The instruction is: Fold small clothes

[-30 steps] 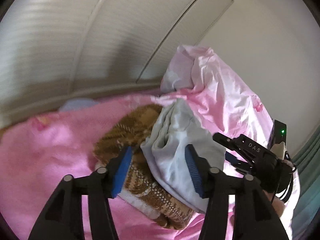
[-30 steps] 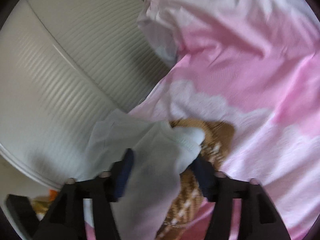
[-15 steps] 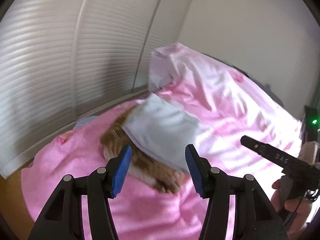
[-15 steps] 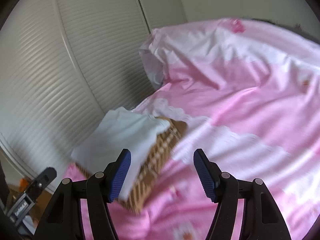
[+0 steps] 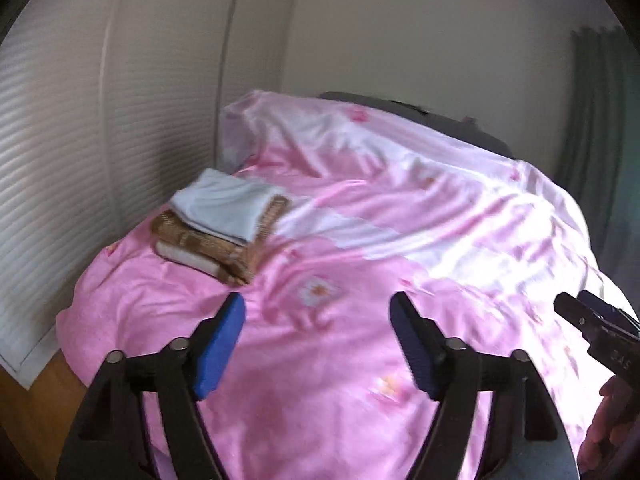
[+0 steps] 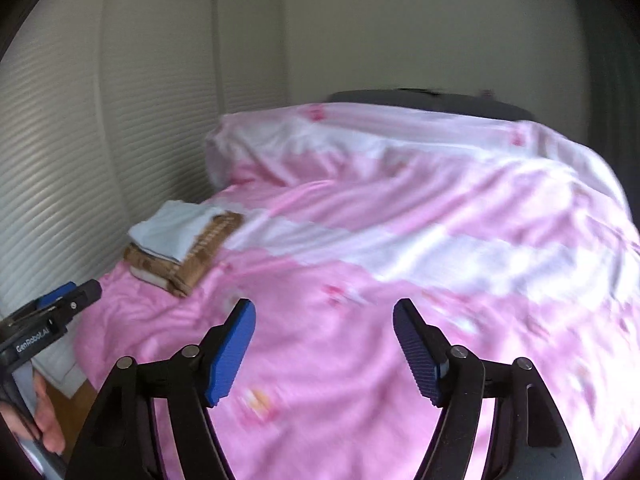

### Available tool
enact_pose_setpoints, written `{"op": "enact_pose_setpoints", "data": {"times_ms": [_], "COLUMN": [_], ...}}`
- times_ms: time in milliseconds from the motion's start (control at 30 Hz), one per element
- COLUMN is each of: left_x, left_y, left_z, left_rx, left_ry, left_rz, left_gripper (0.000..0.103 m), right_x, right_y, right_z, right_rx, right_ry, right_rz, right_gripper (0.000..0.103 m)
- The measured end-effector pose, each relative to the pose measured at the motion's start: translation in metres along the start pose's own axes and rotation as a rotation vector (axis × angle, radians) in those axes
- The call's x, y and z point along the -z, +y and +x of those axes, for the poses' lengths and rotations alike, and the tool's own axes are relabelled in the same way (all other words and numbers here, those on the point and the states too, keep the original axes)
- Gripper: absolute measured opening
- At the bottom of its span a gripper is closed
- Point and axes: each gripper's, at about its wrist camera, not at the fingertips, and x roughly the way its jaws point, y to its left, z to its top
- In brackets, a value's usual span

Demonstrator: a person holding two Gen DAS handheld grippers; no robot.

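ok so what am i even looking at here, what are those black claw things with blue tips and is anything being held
Those claws are two hand-held grippers; a person carries one in each hand, and each has a fisheye camera looking forward along its two fingers. One picture is from the left gripper, the other from the right gripper. Each camera also catches the other gripper at its edge, with a bit of the hand holding it.

Below them is a bed with a pink quilt. At the bed's far left corner, by the slatted doors, lies a folded pale blue garment on top of a folded brown checked one.

Nothing is held: both pairs of jaws have just been opening, with only quilt visible between them.
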Motion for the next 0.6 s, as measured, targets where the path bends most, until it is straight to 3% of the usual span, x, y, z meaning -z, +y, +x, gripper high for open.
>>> {"op": "enact_pose_setpoints", "data": {"times_ms": [167, 300, 600], "left_x": [0.022, 0.040, 0.067], "left_y": [-0.064, -0.114, -0.159], "left_z": [-0.044, -0.078, -0.129], "left_rx": [0.063, 0.126, 0.148], "left_ry": [-0.018, -0.025, -0.075], "left_rz": [0.117, 0.205, 0.264], "left_gripper": [0.080, 0.088, 0.100], "right_x": [0.036, 0.057, 0.096], "right_y": [-0.043, -0.071, -0.126], "right_z": [-0.086, -0.142, -0.238], "right_rx": [0.116, 0.188, 0.321], "right_ry": [-0.042, -0.059, -0.104], "right_rz": [-0.023, -0.001, 0.135], "right_gripper": [0.079, 0.084, 0.091]}}
